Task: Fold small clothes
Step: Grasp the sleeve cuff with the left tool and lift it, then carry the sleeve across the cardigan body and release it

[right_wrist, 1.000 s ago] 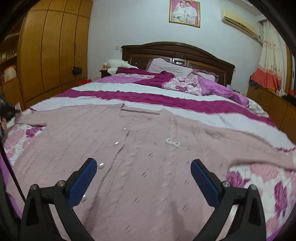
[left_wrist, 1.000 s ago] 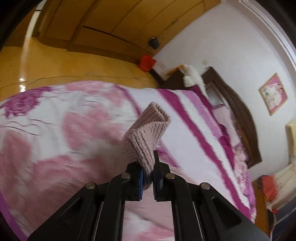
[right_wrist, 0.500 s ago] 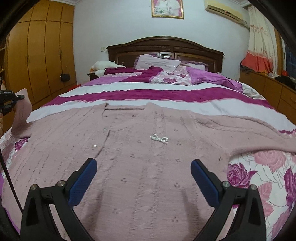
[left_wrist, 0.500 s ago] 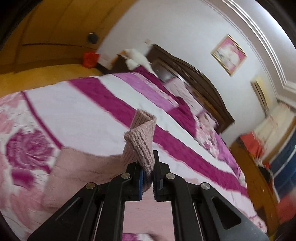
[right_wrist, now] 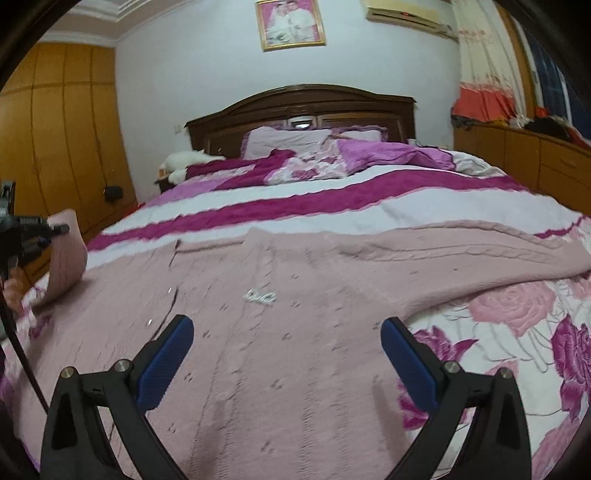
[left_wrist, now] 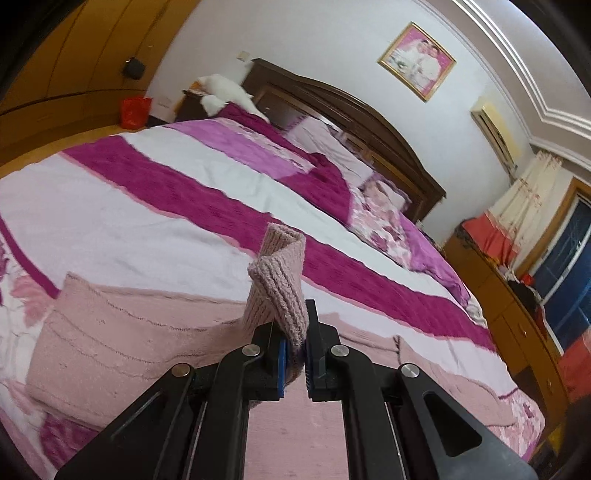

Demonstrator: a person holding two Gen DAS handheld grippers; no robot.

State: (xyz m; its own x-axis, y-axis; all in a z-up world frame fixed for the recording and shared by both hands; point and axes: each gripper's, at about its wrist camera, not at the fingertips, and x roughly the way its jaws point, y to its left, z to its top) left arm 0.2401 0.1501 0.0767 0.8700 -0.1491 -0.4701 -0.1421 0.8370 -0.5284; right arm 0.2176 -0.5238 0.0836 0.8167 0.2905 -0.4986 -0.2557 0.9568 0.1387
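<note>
Now left hand-held gripper [left_wrist: 293, 356] pinches the sweater cuff [left_wrist: 279, 280]; right hand-held gripper [right_wrist: 286, 349] gapes.

Your sweater [right_wrist: 280, 332] runs out of frame at the bottom and left of the right view, its cuff [left_wrist: 280, 288] hides inside the left gripper [left_wrist: 294, 363], and the photo [right_wrist: 290, 23] is cropped on top.

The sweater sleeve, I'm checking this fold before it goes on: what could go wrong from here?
The left gripper is shut on just the ribbed cuff of the sleeve, so the knit may slip out or stretch. The right gripper hangs open above the sweater and pins nothing, so the body may drag and bunch on the bedspread. The other sleeve lies unfolded.
</note>
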